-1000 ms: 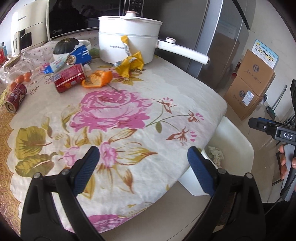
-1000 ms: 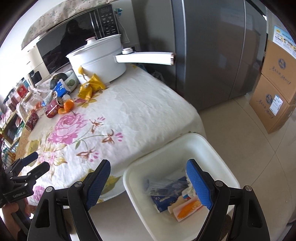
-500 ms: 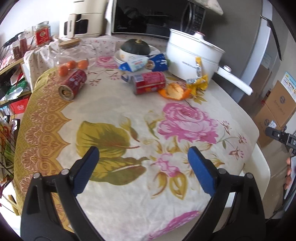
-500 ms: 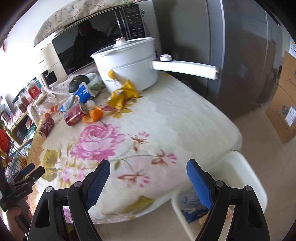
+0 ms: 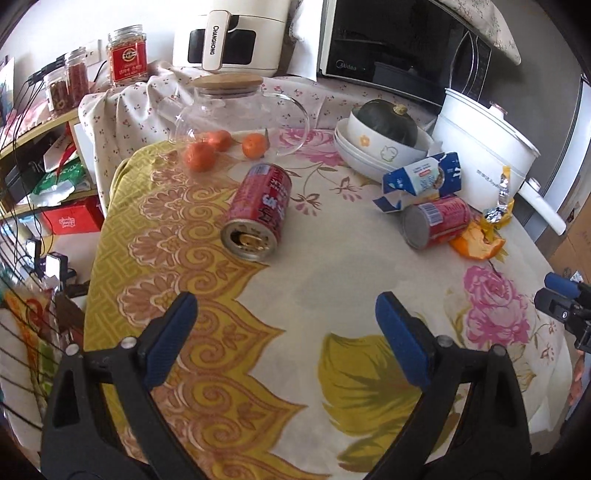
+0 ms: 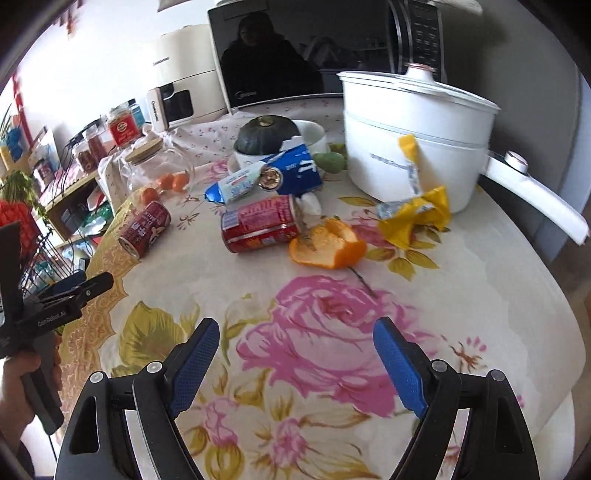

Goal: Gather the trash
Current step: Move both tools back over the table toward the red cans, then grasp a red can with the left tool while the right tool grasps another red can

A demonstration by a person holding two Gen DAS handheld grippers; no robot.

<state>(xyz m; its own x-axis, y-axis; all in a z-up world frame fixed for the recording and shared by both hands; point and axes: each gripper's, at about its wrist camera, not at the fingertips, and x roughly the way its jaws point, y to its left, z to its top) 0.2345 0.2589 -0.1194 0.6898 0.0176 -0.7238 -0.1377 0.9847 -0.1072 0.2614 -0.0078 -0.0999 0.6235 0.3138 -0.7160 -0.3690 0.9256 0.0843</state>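
Trash lies on the floral tablecloth (image 5: 332, 280). A red can (image 5: 256, 212) lies on its side, open end toward my left gripper (image 5: 288, 336), which is open and empty short of it. A second red can (image 5: 436, 221) (image 6: 260, 223), orange peel (image 5: 478, 245) (image 6: 327, 247), a blue-white carton (image 5: 423, 179) (image 6: 266, 177) and a yellow wrapper (image 6: 417, 212) lie further right. My right gripper (image 6: 295, 363) is open and empty over the pink rose, short of the peel.
A white pot (image 6: 410, 144) with a long handle stands at the back right. Bowls with a dark squash (image 5: 388, 123), a glass jar (image 5: 236, 107), tangerines (image 5: 201, 157), a microwave (image 5: 402, 48) and a white appliance (image 5: 229, 35) stand behind.
Both grippers have swung left and forward, away from the white bin beside the table, toward the trash. The bin is out of view now. Both stay open.
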